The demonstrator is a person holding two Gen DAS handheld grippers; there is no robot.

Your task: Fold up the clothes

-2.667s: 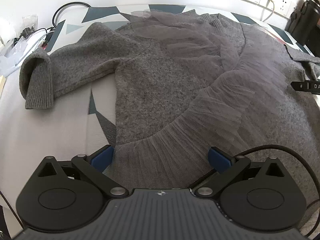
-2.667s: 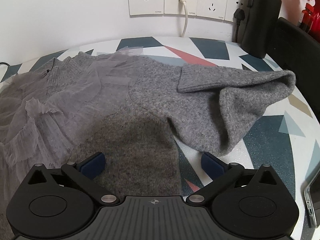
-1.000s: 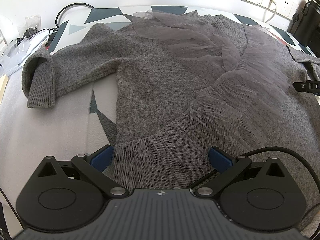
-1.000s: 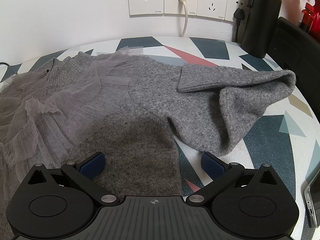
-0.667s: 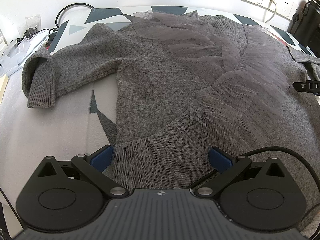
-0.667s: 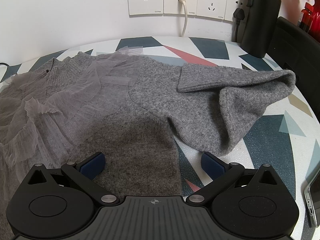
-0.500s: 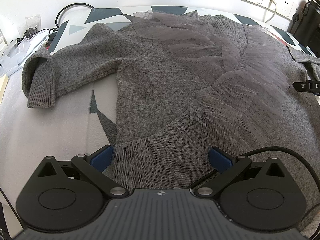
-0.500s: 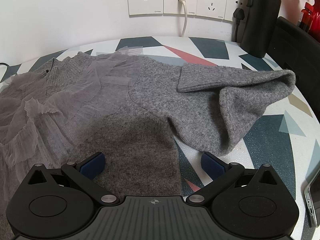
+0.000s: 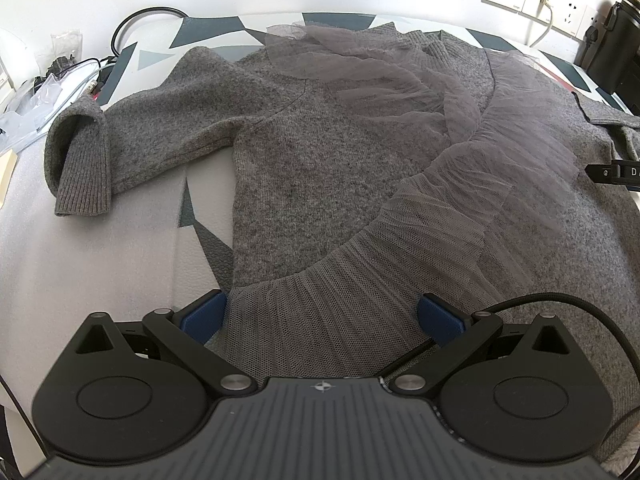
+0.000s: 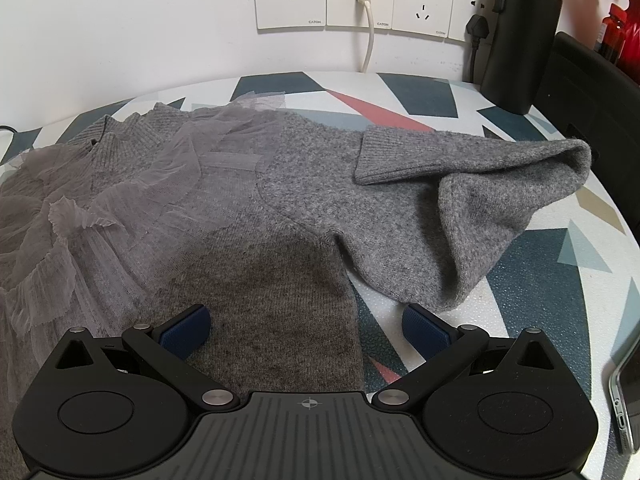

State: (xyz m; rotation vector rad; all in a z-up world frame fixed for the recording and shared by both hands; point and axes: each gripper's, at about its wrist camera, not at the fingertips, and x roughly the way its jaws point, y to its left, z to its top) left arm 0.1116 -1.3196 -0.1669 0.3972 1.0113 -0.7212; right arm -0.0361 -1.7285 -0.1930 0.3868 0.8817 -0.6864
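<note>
- The grey sweater [image 9: 320, 168] lay flat on the desk [image 10: 560, 280], directly ahead of both units.
- My left hand-held gripper [image 9: 324, 316] was spread, straddling the hem's tulle ruffle [image 9: 440, 232]; nothing was pinched.
- My right hand-held gripper [image 10: 306, 330] was spread over the side edge, empty.
- Judgement: the knit was soft, limp and moderately heavy; the tulle was light and snag-prone.
- Recommended hold: the knit hem corners, not the tulle.
</note>
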